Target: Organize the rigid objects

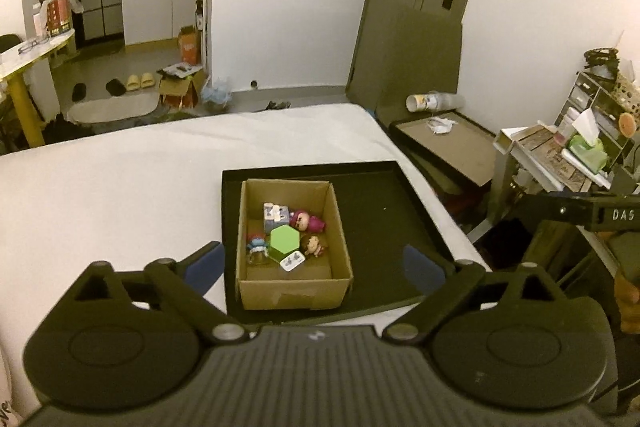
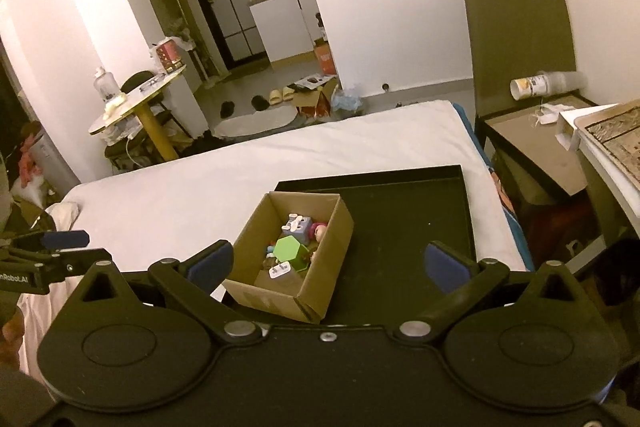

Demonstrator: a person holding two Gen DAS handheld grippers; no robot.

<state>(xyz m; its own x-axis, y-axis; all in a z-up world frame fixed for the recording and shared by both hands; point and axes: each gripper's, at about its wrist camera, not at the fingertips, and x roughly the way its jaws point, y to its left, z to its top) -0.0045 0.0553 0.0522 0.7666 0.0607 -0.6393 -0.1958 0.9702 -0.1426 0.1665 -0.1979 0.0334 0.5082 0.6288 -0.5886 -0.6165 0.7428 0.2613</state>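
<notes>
The blue fingers (image 1: pixel 206 263) of the left gripper (image 1: pixel 315 265) stood wide apart and held nothing. The blue fingers (image 2: pixel 211 264) of the right gripper (image 2: pixel 329 264) were wide apart too, and nothing was between their pads. Just past both sets of fingertips, a little below them, sat an open cardboard box (image 1: pixel 294 293) on the near left part of a black tray (image 1: pixel 384 211). The tray lay on a white bed (image 1: pixel 120 179). In the left view the box's long side ran straight away from the fingers. In the right view the box looked turned, with one corner pointing back at the fingers. Inside the box lay small toys packed close together: a green six-sided block (image 1: pixel 285 242) in the middle, a grey blocky toy (image 1: pixel 275 215) behind it, a pink-haired doll (image 1: pixel 306 221), a brown-haired doll (image 1: pixel 314 245), a blue figure (image 1: pixel 256 243) and a white plug (image 1: pixel 293 261) nearest the fingers.
</notes>
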